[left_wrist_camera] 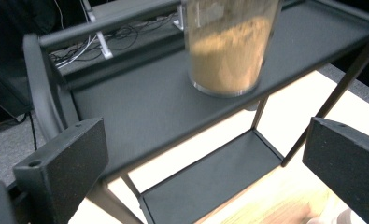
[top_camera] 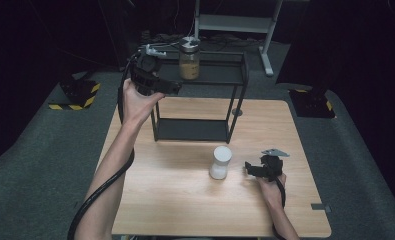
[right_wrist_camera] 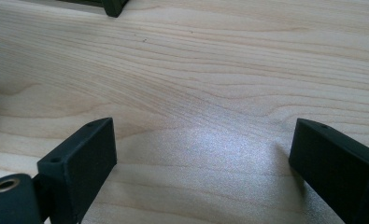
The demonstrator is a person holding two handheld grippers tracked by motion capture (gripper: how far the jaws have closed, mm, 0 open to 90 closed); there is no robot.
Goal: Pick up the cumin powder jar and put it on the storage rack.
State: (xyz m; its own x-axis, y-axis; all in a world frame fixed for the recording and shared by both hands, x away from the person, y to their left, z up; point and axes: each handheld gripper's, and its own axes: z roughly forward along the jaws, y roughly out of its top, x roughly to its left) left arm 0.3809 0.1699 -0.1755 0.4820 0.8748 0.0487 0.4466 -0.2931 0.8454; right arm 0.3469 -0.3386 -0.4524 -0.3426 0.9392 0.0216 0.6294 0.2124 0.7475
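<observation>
The right claw (top_camera: 249, 169) rests low over the wooden bench (top_camera: 175, 200) near its front right area, held by the person's right hand (top_camera: 271, 187), with a grey three-cornered plate on top; in the right gripper view its jaws stand wide apart over bare wood grain, gripping nothing (right_wrist_camera: 203, 154). Just to the left of this claw, near but not touching it, a white cylindrical container (top_camera: 220, 162) stands upright on the bench. Beyond the container stands a black two-tier metal shelf rack (top_camera: 237, 100), its lower shelf (top_camera: 192, 130) sitting just above the bench surface and carrying nothing visible. The rack's thin upright posts and front rail lie between the bench front and the items farther back. The left claw (top_camera: 160, 82) is raised at the left end of the rack's upper shelf (top_camera: 215, 75), held by the left hand (top_camera: 137, 102), with a thick black cable trailing down along the forearm. In the left gripper view its jaws stand fully apart, empty (left_wrist_camera: 205, 163), pointing across the upper shelf (left_wrist_camera: 149, 102) toward a clear jar (left_wrist_camera: 229, 46) of tan granular contents. The jar (top_camera: 189, 59) stands upright on the upper shelf, near its left half, with a light-coloured lid, apart from the left claw. Behind the rack, cables and a grey metal frame (top_camera: 235, 22) occupy the dark floor.
</observation>
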